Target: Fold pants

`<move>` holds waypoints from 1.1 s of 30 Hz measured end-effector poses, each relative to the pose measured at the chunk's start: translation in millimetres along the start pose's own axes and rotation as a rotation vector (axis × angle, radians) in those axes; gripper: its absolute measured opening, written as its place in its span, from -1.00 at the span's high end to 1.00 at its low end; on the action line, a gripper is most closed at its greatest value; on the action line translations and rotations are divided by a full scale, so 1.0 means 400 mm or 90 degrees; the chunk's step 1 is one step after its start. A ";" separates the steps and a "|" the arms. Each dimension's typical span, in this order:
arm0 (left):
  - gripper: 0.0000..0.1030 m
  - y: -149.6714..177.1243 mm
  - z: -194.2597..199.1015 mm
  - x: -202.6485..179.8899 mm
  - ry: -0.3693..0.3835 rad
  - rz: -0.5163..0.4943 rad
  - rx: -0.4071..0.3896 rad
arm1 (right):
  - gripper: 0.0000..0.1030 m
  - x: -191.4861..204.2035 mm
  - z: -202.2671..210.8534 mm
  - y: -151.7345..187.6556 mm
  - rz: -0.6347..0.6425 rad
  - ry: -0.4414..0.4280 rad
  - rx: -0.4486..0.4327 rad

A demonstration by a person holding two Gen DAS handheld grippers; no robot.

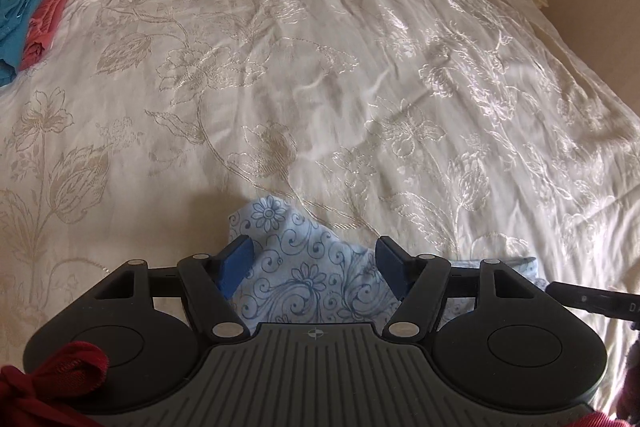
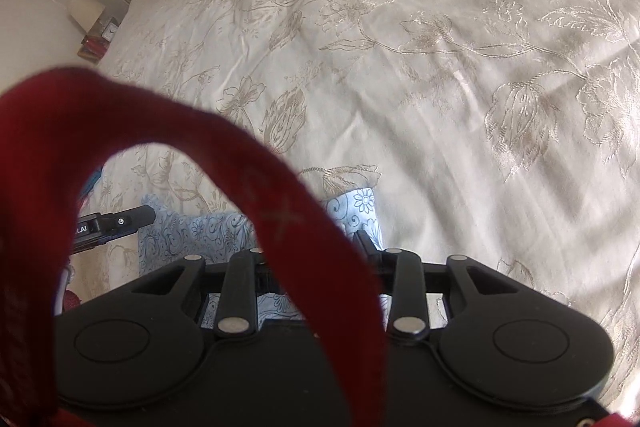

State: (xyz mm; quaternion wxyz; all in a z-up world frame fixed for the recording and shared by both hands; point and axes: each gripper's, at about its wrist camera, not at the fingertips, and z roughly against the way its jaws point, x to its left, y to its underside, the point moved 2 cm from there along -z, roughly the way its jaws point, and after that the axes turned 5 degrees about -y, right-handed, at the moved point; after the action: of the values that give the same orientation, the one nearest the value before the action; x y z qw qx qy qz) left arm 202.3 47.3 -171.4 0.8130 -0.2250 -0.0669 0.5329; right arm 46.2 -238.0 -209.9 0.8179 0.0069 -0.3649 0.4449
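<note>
1. Light-blue floral-print cotton pants [image 1: 316, 275] lie folded at the near edge of the cream embroidered bed [image 1: 320, 67], between the left gripper's [image 1: 316, 261] wide-open jaws, ungripped.
2. The right gripper [image 2: 316, 251] is hidden by a dark red strap [image 2: 280, 211], its hold unclear; a blind pinch could drag the fold apart.

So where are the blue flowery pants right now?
The blue flowery pants lie on the cream bedspread at the near edge, directly under the left gripper, between its blue fingers.

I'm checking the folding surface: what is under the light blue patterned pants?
The light blue patterned pants lie on the cream embroidered bedspread, which shows all around them. Whatever is directly beneath the cloth is covered, and the left gripper hides their near part.
</note>
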 end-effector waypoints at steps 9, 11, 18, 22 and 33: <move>-0.28 -0.010 -0.068 0.035 -0.032 -0.003 0.034 | 0.74 0.012 -0.016 -0.005 0.003 -0.005 -0.010; -0.28 -0.008 -0.087 0.037 -0.040 -0.013 0.042 | 0.82 0.016 -0.016 -0.006 0.018 0.028 -0.015; -0.29 -0.014 -0.107 0.035 -0.049 -0.030 0.042 | 0.92 -0.044 -0.015 -0.008 -0.015 0.092 -0.014; -0.29 -0.021 -0.058 0.039 -0.035 -0.018 0.013 | 0.68 -0.038 0.025 -0.006 -0.004 0.061 -0.040; -0.30 0.096 0.087 0.046 -0.009 0.024 -0.010 | -0.10 0.017 0.031 0.058 0.090 0.033 -0.008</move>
State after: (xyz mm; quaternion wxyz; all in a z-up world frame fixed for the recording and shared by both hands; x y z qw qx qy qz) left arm 165.8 86.6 -159.6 0.8005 -0.2290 -0.0729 0.5490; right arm 24.1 -223.3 -204.2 0.7935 -0.0356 -0.3459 0.4995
